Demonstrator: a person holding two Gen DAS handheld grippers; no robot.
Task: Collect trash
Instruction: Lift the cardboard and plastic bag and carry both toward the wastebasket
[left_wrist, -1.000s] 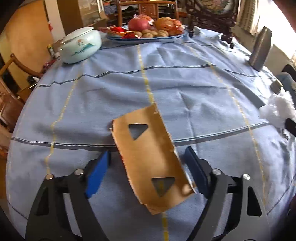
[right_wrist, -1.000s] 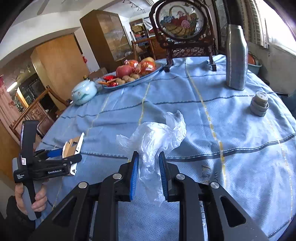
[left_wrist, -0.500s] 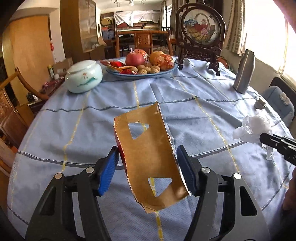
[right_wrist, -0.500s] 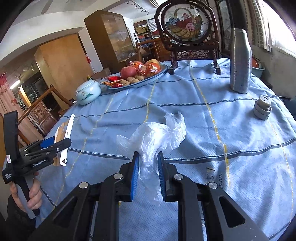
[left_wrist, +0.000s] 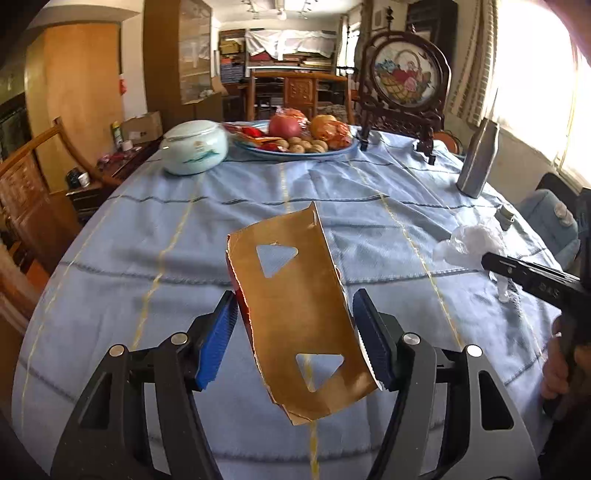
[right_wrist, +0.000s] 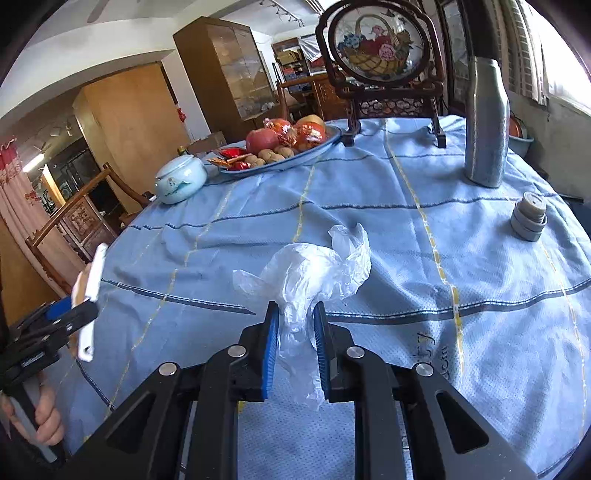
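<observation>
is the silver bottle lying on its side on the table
No, the silver bottle stands upright on the blue tablecloth.

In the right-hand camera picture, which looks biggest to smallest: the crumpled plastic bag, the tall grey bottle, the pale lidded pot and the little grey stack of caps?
1. Crumpled plastic bag, though it is nearest the camera, which flatters it.
2. Tall grey bottle.
3. Pale lidded pot.
4. Grey stack of caps.

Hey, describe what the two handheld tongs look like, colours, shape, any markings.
Both are alike. The left tongs and right tongs have black plastic arms with triangular cut-outs, silver round rivets at the joints and ribbed blue pads on the inner finger faces. Seen side-on, the body carries small white lettering, too blurred to read. No cables show, and no sleeve is clear.
</observation>
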